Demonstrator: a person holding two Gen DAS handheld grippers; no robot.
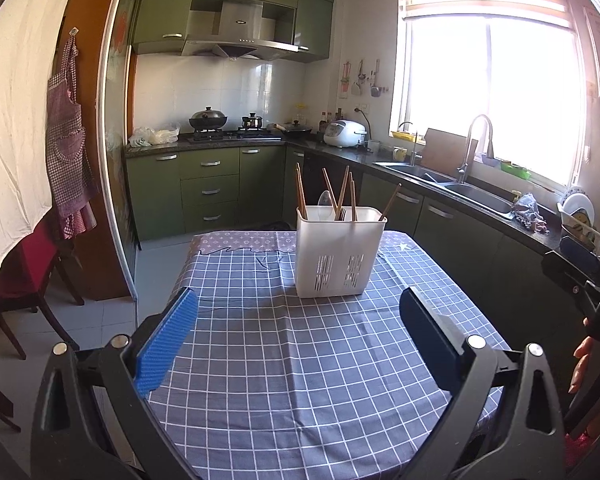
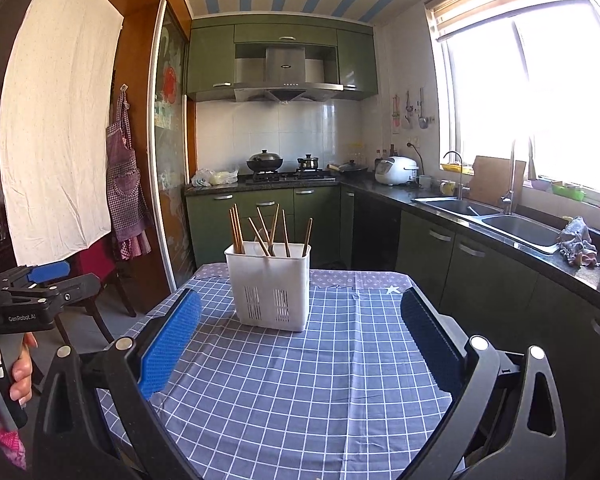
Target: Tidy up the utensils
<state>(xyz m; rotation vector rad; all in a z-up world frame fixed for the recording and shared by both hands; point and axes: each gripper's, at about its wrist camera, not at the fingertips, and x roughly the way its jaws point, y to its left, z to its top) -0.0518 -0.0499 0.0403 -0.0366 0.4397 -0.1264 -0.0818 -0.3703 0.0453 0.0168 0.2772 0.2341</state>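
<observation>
Both claws are released and hold nothing: the left gripper (image 1: 299, 334) and right gripper (image 2: 301, 338) fill each frame's lower half above the blue checked tablecloth (image 1: 300, 360). At frame centre stands a white slotted plastic utensil holder (image 1: 340, 254), upright, holding wooden chopsticks (image 1: 342, 194).

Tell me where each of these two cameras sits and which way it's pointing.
Left wrist: on the left gripper, facing the white utensil caddy; right gripper shows at the right edge.
Right wrist: on the right gripper, facing the same caddy; left gripper and hand show at left.
Shared: caddy, checked tablecloth.
</observation>
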